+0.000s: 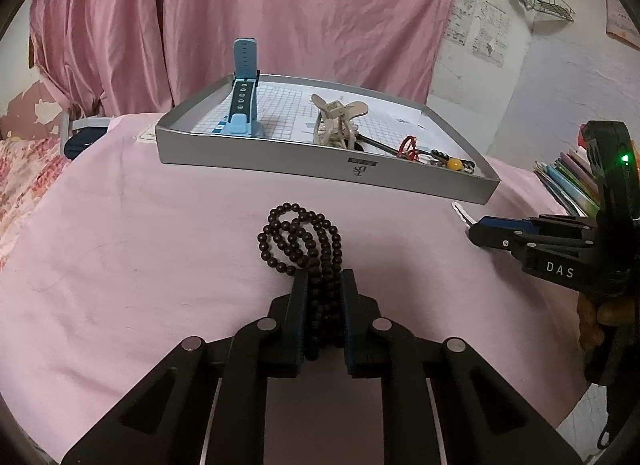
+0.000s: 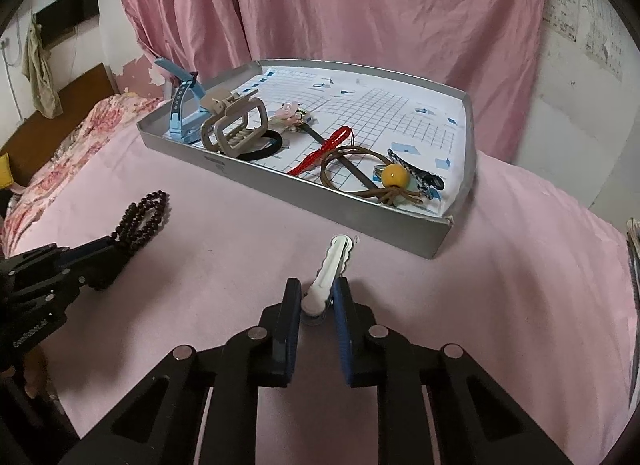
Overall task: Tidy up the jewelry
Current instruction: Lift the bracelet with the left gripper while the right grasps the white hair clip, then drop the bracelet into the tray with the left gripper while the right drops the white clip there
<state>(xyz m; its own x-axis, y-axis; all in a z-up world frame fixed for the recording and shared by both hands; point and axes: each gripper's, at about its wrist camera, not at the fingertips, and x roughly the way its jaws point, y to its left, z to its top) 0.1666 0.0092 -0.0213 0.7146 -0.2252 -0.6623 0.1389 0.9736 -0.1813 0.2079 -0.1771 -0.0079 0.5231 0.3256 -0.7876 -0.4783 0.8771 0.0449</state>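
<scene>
A string of dark brown beads (image 1: 298,235) lies coiled on the pink cloth, in front of the grey tray (image 1: 280,163). My left gripper (image 1: 324,275) is shut on the near end of the strands, and from the right wrist it shows at the left edge (image 2: 100,251) with the beads (image 2: 144,211) trailing from it. A white scalloped hair clip (image 2: 334,259) lies on the cloth before the tray's (image 2: 320,201) near corner. Around its base, my right gripper (image 2: 317,284) is shut. The same gripper (image 1: 486,231) enters the left wrist view from the right.
The tray holds a blue watch (image 2: 180,109), a beige claw clip (image 2: 234,125), a black hair tie (image 2: 272,145), a red cord (image 2: 328,145), a brown cord with a yellow bead (image 2: 394,175) and a striped clip (image 2: 416,173). Books (image 1: 568,181) are stacked at the right. A pink curtain hangs behind.
</scene>
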